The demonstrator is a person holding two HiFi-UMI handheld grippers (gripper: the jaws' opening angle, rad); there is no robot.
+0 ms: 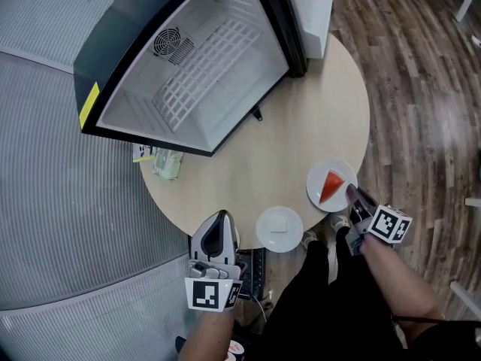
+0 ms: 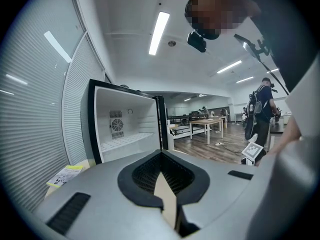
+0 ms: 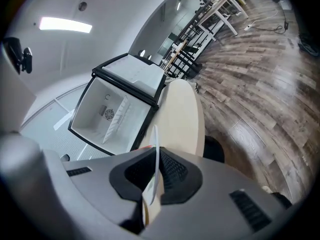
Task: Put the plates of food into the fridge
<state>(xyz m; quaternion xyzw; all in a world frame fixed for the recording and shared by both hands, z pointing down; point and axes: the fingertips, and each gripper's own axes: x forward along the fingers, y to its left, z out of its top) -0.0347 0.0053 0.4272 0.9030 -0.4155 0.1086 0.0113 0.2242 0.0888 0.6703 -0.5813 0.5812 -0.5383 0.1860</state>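
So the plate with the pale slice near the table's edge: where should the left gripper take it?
The near-left rim of the pale-slice plate, approached low from the side of the left gripper. It lies flat and shallow on the table, so only the thin rim offers a bite, probably one jaw over, one under. The right gripper pinches the other plate by its rim likewise.

White plate (image 1: 325,170) bears red, perhaps orange, food (image 1: 331,187).

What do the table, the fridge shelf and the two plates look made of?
Table: probably laminate or painted wood; matte, even beige.
Shelf: white-coated wire; a grid of thin bars.
Plates: smooth white, thin rims; ceramic or melamine, can't tell which.
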